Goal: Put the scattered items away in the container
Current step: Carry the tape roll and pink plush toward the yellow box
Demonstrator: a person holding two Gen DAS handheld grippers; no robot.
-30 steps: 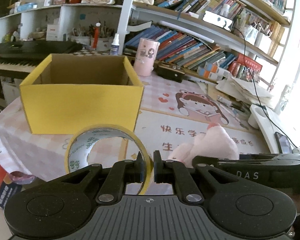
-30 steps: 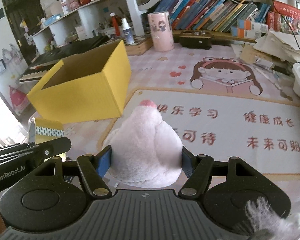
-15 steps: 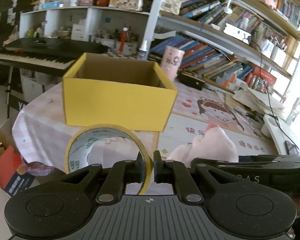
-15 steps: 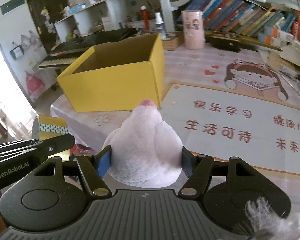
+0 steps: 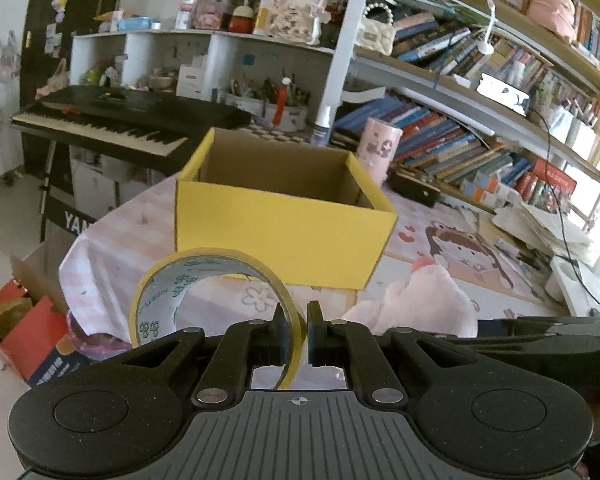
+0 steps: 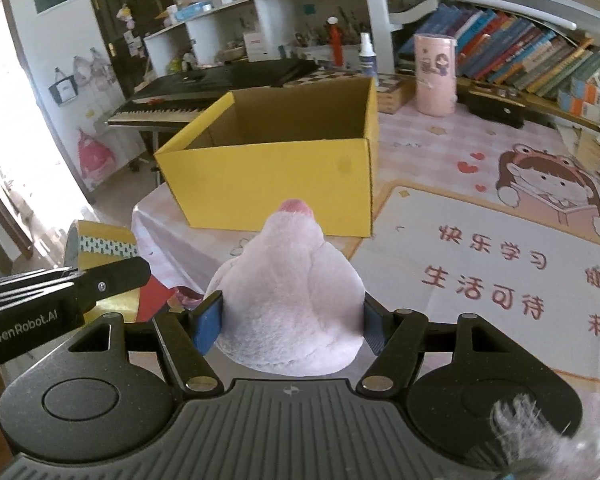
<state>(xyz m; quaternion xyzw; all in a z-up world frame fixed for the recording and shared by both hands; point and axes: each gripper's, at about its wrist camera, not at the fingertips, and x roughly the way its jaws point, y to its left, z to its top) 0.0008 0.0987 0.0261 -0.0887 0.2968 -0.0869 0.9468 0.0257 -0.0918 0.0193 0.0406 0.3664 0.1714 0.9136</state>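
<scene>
**Both grippers loaded before the yellow box**

The left gripper pinches the rim of a yellow tape roll. The right gripper clamps a pink plush toy. The open yellow cardboard box stands ahead on the table.

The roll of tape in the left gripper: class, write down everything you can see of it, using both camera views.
The roll of tape is a ring with a yellow outer band and a pale grey inner face printed with green lettering. It stands on edge, its hole facing the left wrist camera. The left gripper is shut on its wall, one finger inside the ring and one outside, lifting it clear of the table in front of the yellow box. The right wrist view shows its yellow outside at the left edge. Nothing else visibly touches it.
</scene>
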